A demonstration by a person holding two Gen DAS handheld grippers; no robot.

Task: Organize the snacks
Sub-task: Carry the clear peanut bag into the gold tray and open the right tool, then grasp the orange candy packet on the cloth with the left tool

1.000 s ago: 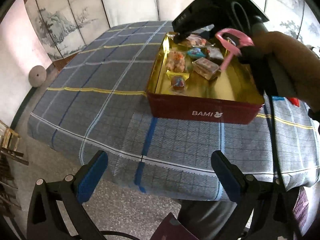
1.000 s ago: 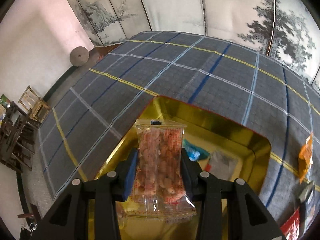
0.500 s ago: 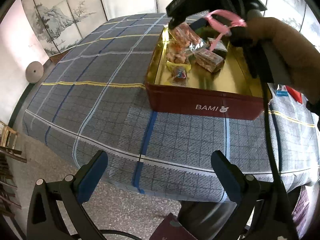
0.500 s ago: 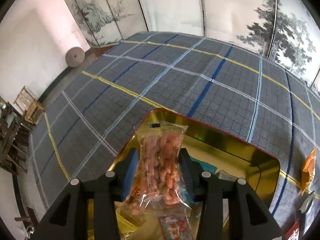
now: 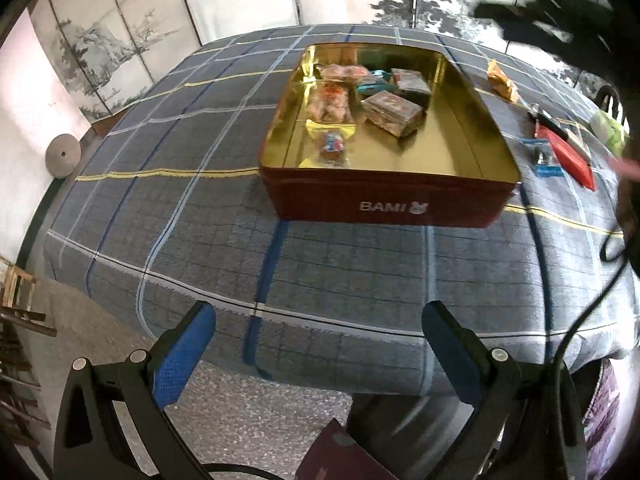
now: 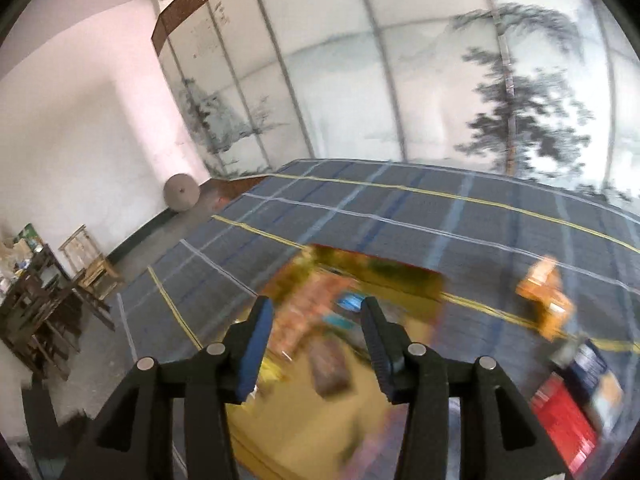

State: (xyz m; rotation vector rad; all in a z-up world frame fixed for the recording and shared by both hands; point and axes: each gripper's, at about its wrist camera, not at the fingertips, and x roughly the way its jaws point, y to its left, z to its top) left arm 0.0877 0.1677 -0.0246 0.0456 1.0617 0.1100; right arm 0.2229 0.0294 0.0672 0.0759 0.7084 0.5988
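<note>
Right gripper (image 6: 316, 320) over the tin (image 5: 496, 148), jaws opening with nothing between them. Snacks (image 5: 332, 100) grouped in the tin's far end, below and ahead of those jaws. Orange packet (image 6: 544, 300) loose on the cloth, off to their right, likely next. Best approached low with jaws spread wide, pinching at mid-body. Left gripper (image 5: 316, 356) parked past the table edge, jaws wide apart, empty.
</note>
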